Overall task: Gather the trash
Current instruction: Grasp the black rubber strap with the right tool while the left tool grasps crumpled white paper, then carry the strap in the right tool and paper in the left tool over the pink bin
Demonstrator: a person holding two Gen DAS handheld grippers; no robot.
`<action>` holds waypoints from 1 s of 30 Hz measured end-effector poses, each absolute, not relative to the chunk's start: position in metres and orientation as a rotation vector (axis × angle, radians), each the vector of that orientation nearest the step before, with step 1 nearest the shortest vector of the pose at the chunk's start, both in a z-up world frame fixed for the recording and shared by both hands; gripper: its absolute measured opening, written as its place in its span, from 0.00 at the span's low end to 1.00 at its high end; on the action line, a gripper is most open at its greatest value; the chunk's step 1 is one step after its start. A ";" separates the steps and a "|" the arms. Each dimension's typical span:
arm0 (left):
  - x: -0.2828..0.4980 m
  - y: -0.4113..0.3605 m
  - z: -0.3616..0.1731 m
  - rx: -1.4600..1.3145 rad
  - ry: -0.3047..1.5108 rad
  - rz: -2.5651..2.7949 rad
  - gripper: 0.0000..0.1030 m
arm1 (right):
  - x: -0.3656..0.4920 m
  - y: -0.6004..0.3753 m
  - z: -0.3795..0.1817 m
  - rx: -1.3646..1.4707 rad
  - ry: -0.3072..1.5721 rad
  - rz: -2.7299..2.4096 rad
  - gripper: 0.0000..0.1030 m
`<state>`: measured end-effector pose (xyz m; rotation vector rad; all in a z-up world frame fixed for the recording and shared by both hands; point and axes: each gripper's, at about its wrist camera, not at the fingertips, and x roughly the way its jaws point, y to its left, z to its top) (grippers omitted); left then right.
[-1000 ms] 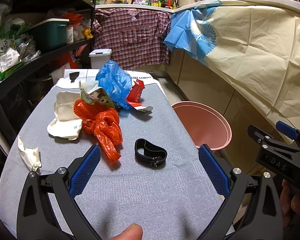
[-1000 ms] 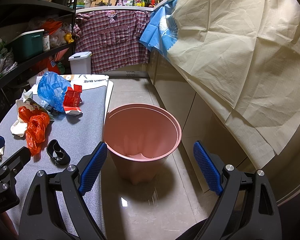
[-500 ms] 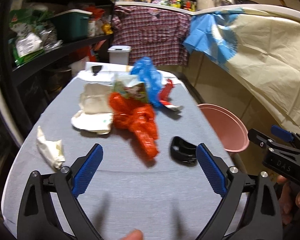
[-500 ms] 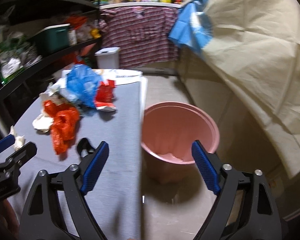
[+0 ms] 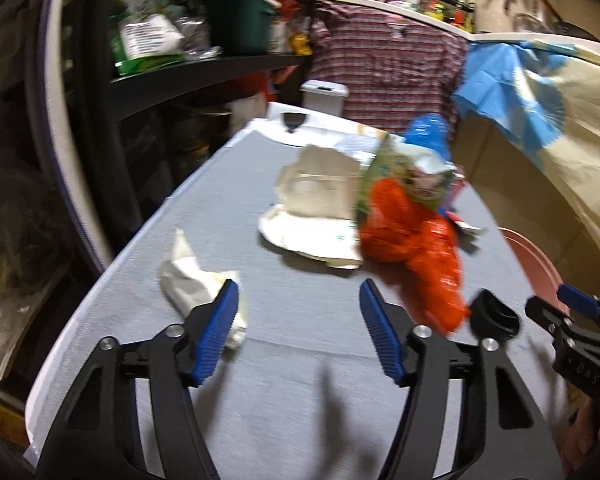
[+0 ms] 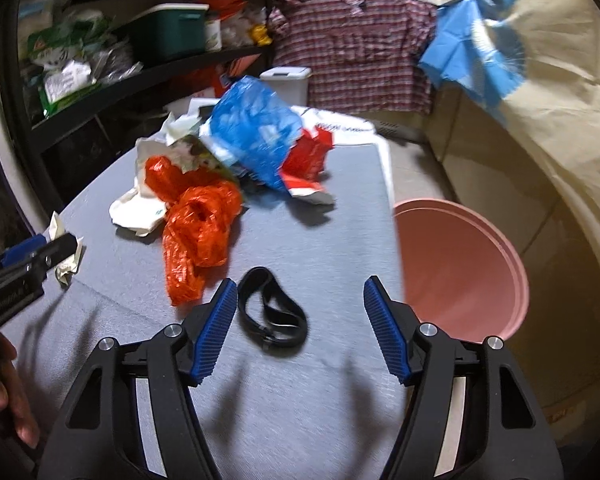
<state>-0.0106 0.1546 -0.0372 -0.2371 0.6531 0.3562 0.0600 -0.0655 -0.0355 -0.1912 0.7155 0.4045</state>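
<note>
Trash lies on a grey-covered table (image 5: 300, 380). In the left wrist view, a crumpled white paper (image 5: 188, 280) sits just outside the left finger of my left gripper (image 5: 298, 314). Its jaws are closing with nothing between them. Beyond are a white bag (image 5: 320, 208), an orange plastic bag (image 5: 416, 240) and a blue bag (image 5: 428, 136). In the right wrist view, a black strap (image 6: 272, 312) lies on the table between the fingers of my right gripper (image 6: 300, 312), nearer the left pad. These jaws are closing too, and the pads do not touch the strap.
A pink bin (image 6: 460, 268) stands on the floor off the table's right edge. A red wrapper (image 6: 306, 160) lies by the blue bag (image 6: 256, 136). Dark shelves (image 6: 100, 80) full of goods run along the left. A cloth-draped counter (image 6: 560, 120) lines the right.
Both grippers swung left and lower over the table, and their jaws narrowed. The right view moved from the pink bin to the black strap. The left now faces the crumpled paper.
</note>
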 end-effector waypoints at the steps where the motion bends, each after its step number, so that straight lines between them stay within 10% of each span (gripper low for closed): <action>1: -0.011 0.159 -0.038 -0.237 0.652 0.380 0.51 | 0.061 -0.061 -0.039 -0.206 0.723 0.412 0.64; 16: -0.008 0.191 -0.061 -0.255 0.746 0.537 0.10 | 0.079 -0.045 -0.077 -0.290 0.852 0.444 0.62; 23: -0.010 0.190 -0.057 -0.241 0.740 0.549 0.03 | 0.078 -0.048 -0.076 -0.287 0.855 0.462 0.28; 30: -0.015 0.182 -0.048 -0.220 0.707 0.526 0.03 | 0.067 -0.052 -0.064 -0.281 0.806 0.467 0.15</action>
